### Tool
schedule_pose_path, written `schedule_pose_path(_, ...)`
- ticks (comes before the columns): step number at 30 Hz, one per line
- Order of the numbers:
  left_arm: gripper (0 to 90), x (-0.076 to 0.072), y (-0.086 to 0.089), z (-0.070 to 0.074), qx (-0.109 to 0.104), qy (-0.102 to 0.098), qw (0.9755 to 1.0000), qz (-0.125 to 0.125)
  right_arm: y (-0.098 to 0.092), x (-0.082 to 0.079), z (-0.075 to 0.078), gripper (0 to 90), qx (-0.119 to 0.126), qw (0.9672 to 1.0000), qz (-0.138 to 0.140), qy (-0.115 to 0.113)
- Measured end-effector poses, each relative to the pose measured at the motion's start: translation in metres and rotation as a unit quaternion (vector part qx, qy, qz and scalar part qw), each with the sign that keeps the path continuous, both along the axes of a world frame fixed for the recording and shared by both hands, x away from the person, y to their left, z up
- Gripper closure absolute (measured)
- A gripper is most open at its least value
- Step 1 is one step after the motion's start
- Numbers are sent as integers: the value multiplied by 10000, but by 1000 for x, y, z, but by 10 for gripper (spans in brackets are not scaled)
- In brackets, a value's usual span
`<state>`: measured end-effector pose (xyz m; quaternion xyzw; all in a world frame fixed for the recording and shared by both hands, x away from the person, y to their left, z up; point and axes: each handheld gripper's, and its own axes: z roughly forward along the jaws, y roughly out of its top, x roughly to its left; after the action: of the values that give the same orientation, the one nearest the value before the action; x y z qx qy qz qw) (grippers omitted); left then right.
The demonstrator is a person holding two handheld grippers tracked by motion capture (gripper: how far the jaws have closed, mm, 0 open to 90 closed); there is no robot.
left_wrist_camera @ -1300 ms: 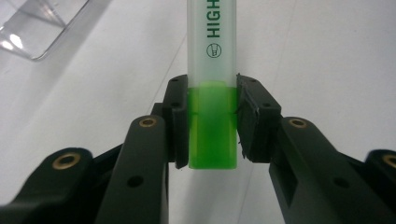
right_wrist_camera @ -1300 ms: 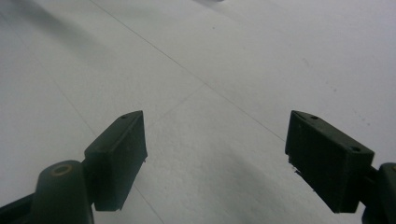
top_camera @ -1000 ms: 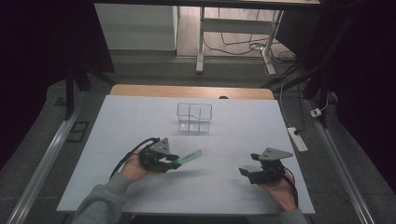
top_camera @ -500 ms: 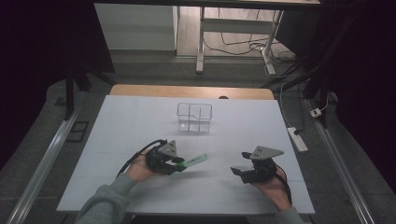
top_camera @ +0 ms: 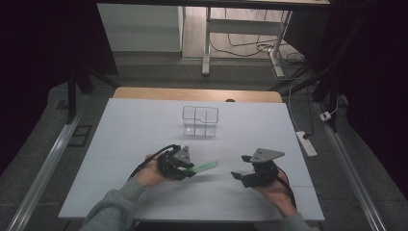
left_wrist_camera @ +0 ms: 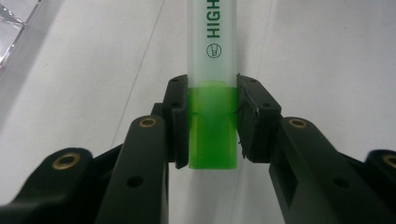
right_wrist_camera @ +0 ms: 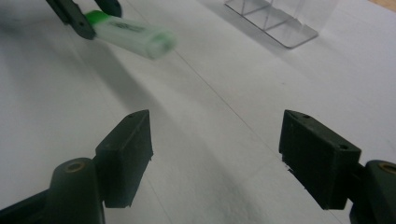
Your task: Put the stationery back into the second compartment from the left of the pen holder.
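Observation:
My left gripper (top_camera: 189,169) is shut on the green tail end of a highlighter (top_camera: 205,167), which points right over the white table toward the other hand. Seen in the left gripper view, both pads of the left gripper (left_wrist_camera: 212,116) press the green end of the highlighter (left_wrist_camera: 212,42), and its pale capped body sticks out ahead. My right gripper (top_camera: 239,169) hovers a short way to the right, facing the pen. In the right gripper view the right gripper (right_wrist_camera: 217,144) stands open with nothing between its jaws, which have just been closing slightly. The highlighter (right_wrist_camera: 133,32) is ahead at upper left.
A clear plastic box with compartments (top_camera: 200,121) stands at the table's middle, beyond both hands, and appears as the clear box (right_wrist_camera: 275,23) at upper right. The white table sheet (top_camera: 134,125) ends at a wooden strip at the far side. A power strip (top_camera: 306,143) lies off the right edge.
Both hands have drifted toward each other: the left gripper with the highlighter moved right, the right gripper moved left. The right jaws look slightly narrower.

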<state>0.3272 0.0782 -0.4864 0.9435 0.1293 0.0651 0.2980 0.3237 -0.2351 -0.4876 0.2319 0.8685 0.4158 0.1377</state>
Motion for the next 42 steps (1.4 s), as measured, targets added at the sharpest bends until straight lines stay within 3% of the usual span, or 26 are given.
schedule_pose_path(5, 667, 5, -13, 4, 75, 7, 9999, -126, 10, 0, 5, 263, -5, 9999, 118, -45)
schedule_pose_path(11, 667, 6, -26, 2, 314, -4, 9993, -205, 20, 3, 9, 273, -28, 9996, 276, 23)
schedule_pose_path(16, 666, 6, -29, 0, 346, 26, 9992, -213, 39, 5, 13, 280, -201, 9979, 610, 60)
schedule_pose_path(24, 666, 4, -36, -1, 417, 66, 9985, -352, 54, 8, 11, 307, -440, 9949, 887, 176)
schedule_pose_path(27, 666, 4, -37, -2, 466, 73, 9981, -394, 60, 10, 9, 326, -574, 9922, 1065, 286)
schedule_pose_path(28, 666, 3, -38, -2, 444, 97, 9982, -389, 64, 11, 6, 344, -719, 9902, 1158, 310)
schedule_pose_path(30, 666, 2, -39, -3, 465, 111, 9980, -423, 65, 11, 5, 358, -744, 9896, 1176, 354)
schedule_pose_path(33, 666, 1, -41, -3, 489, 108, 9976, -484, 70, 11, -1, 449, -1053, 9839, 1369, 451)
schedule_pose_path(34, 666, 0, -41, -3, 484, 122, 9974, -515, 70, 11, -1, 449, -1053, 9839, 1369, 451)
schedule_pose_path(35, 666, -1, -41, -3, 485, 120, 9972, -559, 72, 9, -3, 492, -1235, 9803, 1483, 427)
schedule_pose_path(36, 666, -1, -41, -2, 499, 108, 9968, -617, 72, 9, -3, 492, -1235, 9803, 1483, 427)
schedule_pose_path(37, 666, -1, -41, -1, 603, 50, 9954, -743, 73, 8, -3, 514, -1322, 9783, 1548, 396)
schedule_pose_path(39, 665, -3, -39, 0, 480, 81, 9960, -748, 74, 6, -5, 540, -1463, 9748, 1645, 368)
schedule_pose_path(40, 665, -3, -38, 1, 425, 112, 9961, -766, 75, 6, -7, 560, -1595, 9711, 1748, 325)
schedule_pose_path(41, 665, -2, -36, 3, 364, 149, 9960, -797, 75, 6, -7, 560, -1595, 9711, 1748, 325)
schedule_pose_path(42, 665, -2, -35, 4, 330, 155, 9959, -825, 76, 5, -10, 574, -1693, 9683, 1813, 310)
